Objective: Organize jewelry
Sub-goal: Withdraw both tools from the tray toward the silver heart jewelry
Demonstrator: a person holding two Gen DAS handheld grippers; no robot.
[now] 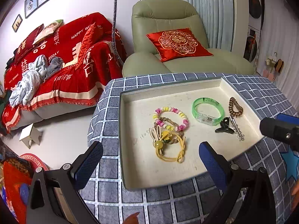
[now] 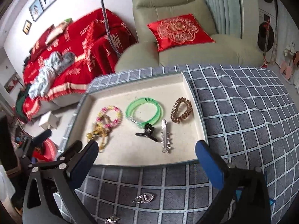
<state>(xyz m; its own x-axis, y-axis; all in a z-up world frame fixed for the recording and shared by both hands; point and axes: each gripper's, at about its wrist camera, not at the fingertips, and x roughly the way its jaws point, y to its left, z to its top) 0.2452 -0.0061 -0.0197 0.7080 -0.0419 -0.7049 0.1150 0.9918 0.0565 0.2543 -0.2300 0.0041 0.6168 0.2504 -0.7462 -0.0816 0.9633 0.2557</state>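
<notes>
A shallow cream tray (image 1: 130,115) (image 2: 188,85) lies on the grey checked tablecloth. In it are a pink-and-yellow bead bracelet (image 1: 171,118) (image 2: 110,115), yellow hair ties with a rabbit charm (image 1: 168,145) (image 2: 97,132), a green bangle (image 1: 207,110) (image 2: 143,112), a brown coil tie (image 1: 235,107) (image 2: 181,112), a black claw clip (image 1: 225,126) (image 2: 146,131) and a silver hair clip (image 1: 236,128) (image 2: 165,136). My left gripper (image 1: 149,160) stands open and empty above the tray's near left part. My right gripper (image 2: 147,160) stands open and empty at the tray's near edge. Its tip (image 1: 276,127) shows at the right of the left wrist view.
Two small silver pieces (image 2: 143,198) (image 2: 112,220) lie on the cloth (image 2: 243,121) in front of the tray. Beyond the table stand a green armchair (image 1: 168,18) with a red cushion (image 1: 177,43) and a red-covered sofa (image 1: 65,56). A small white stool (image 1: 30,135) is on the floor.
</notes>
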